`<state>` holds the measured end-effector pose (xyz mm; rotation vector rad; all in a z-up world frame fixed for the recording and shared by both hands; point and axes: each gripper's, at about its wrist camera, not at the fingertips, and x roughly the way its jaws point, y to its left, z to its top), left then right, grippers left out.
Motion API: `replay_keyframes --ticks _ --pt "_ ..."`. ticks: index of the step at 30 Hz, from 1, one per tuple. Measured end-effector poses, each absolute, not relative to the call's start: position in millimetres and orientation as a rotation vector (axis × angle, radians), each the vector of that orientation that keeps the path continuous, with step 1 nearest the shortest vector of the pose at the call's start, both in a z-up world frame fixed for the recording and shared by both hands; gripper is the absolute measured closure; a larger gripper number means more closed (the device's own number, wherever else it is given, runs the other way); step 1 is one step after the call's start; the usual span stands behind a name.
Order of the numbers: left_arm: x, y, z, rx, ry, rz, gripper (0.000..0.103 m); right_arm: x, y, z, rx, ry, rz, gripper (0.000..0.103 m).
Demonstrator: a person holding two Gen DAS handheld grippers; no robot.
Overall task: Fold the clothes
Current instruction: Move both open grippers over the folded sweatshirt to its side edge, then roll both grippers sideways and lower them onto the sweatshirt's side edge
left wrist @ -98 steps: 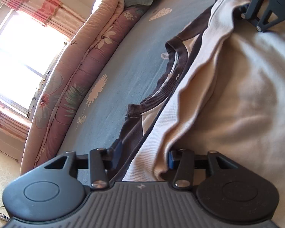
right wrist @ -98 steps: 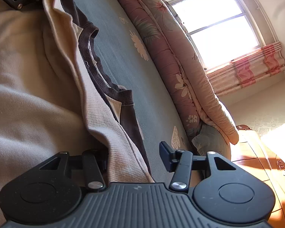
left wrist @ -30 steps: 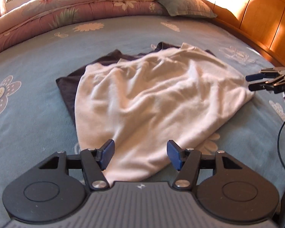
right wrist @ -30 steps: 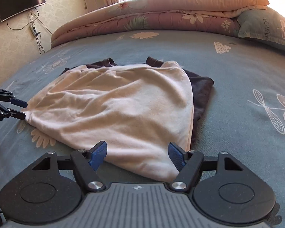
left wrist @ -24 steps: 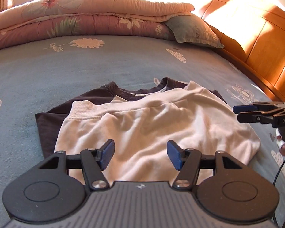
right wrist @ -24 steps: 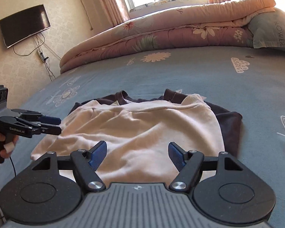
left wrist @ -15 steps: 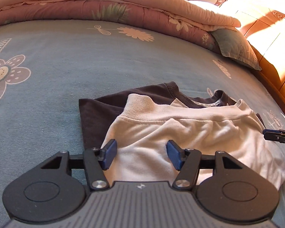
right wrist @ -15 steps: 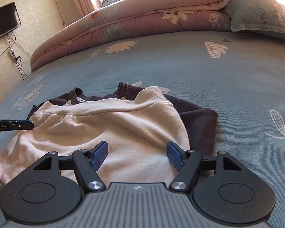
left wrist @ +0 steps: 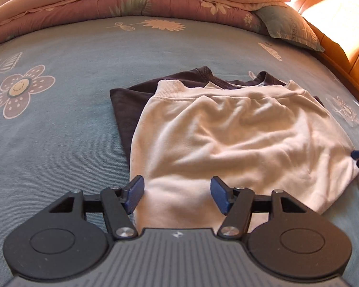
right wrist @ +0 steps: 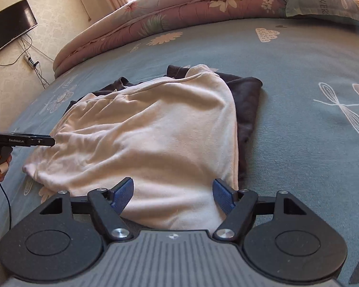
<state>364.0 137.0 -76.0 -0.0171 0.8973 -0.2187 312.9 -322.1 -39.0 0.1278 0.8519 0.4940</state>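
The cream sweater (left wrist: 239, 141) lies folded on the bed (left wrist: 59, 124) at 12 o'clock — both the left gripper (left wrist: 177, 195) and right gripper (right wrist: 172, 195) released, empty, over its near edge.

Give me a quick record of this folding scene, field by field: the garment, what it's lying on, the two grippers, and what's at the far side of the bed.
garment: cream and dark brown sweatshirt, cream part folded over, dark sleeves showing at the sides
surface: blue floral bedsheet
left gripper: open, holding nothing, over the near cream edge
right gripper: open, holding nothing, over the near cream edge
far side of bed: folded pink quilt, teal pillow
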Motion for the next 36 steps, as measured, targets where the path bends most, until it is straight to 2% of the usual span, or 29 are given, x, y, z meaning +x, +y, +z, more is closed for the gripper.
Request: replay_keyframes --ticks 3,5,8,12,16,20,23,28,36 --pt "337 120 -58 0.147 0.825 -0.238 0.038 295 -333 -24 0.089 0.834 0.453 0.02" --pt "318 99 -52 0.287 0.774 -0.269 0.032 285 -323 -14 0.018 0.814 0.462 0.02" --pt "297 64 -52 0.417 0.734 -0.372 0.03 273 -301 -1 -0.054 0.777 0.527 0.02" --pt "294 43 -68 0.361 0.797 -0.466 0.029 275 -260 -4 -0.035 0.768 0.639 0.02" --pt "290 75 -88 0.275 0.912 -0.356 0.029 279 -239 -20 -0.028 0.798 0.66 0.02" --pt "271 125 -84 0.124 0.988 -0.328 0.028 271 -265 -34 -0.065 0.85 0.574 0.02" --pt "263 126 -72 0.185 0.963 -0.266 0.031 263 -292 -34 -0.067 0.869 0.513 0.02" --pt "264 80 -60 0.445 0.799 -0.27 0.03 251 -285 -17 -0.174 0.787 0.485 0.02" --pt "246 -1 -116 1.146 0.604 -0.318 0.028 240 -239 -37 -0.624 0.673 0.468 0.02"
